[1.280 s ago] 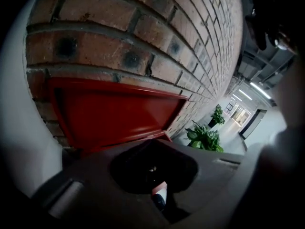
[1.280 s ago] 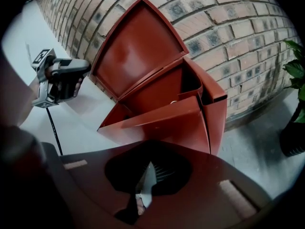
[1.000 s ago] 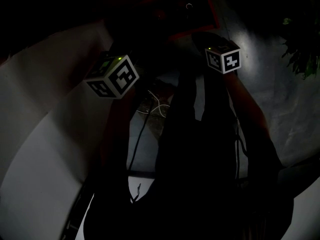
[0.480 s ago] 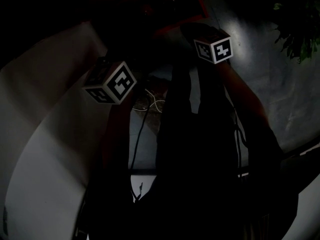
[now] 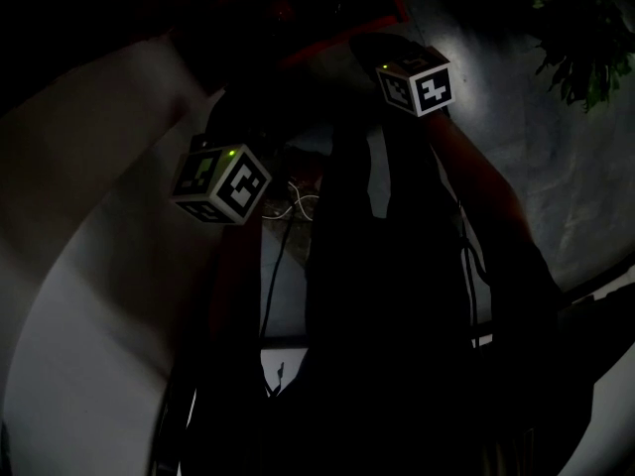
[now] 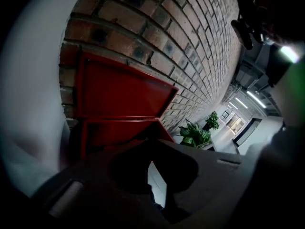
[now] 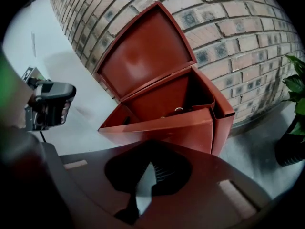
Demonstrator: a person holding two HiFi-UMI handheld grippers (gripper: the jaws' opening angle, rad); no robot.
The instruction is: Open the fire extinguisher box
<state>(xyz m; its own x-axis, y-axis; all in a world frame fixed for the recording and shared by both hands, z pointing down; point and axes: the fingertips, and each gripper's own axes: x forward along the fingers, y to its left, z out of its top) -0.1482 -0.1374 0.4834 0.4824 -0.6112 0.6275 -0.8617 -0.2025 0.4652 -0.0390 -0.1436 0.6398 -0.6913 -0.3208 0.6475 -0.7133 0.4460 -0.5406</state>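
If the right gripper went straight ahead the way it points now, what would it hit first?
Most likely the tilted-out front panel of the open red fire extinguisher box, straight ahead of the right gripper. How far off it is cannot be judged.

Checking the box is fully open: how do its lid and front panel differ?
The lid is swung up and leans back toward the brick wall; the front panel tips forward, away from it. The lid shows its inner face, the front panel its outer face. Both are red and open.

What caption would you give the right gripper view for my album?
Fire extinguisher box standing open, lid raised, against a brick wall beside a plant.
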